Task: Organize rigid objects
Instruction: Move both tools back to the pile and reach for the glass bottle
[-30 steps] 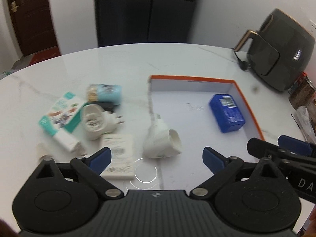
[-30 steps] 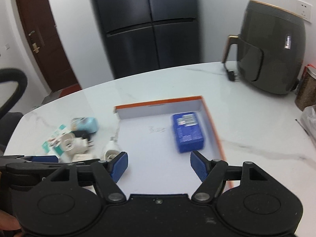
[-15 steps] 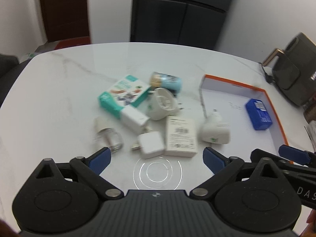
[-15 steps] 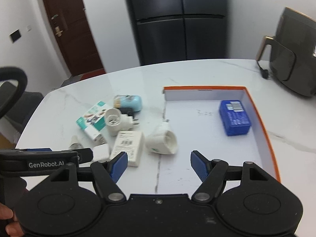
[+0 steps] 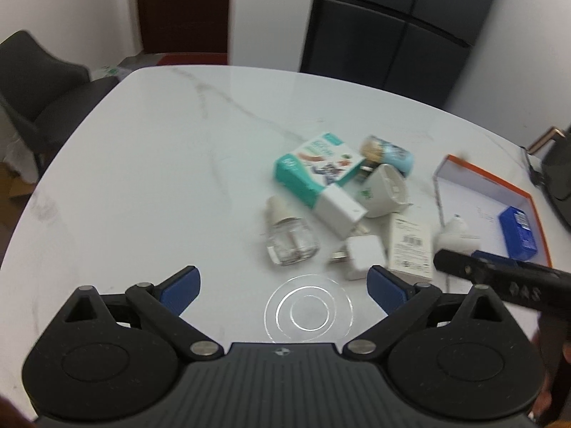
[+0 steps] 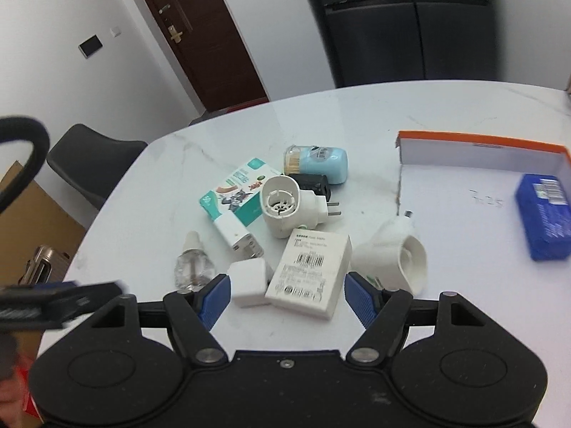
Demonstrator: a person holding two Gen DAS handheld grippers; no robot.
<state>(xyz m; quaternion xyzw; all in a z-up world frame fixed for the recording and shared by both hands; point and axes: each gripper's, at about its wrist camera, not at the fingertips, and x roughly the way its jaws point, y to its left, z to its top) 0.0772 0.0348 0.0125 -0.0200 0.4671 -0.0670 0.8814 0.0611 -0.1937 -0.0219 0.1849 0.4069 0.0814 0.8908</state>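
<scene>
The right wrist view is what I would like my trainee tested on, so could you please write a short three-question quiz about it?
1. True or false: the blue box lies inside the orange-rimmed tray.
2. Which item lies nearest the right gripper, in front of its open fingers? A) the white barcode box B) the light blue canister C) the clear glass bottle
3. Fill in: the teal and white carton shows a cartoon ____.

Key: 1 true; 2 A; 3 cat.
</scene>
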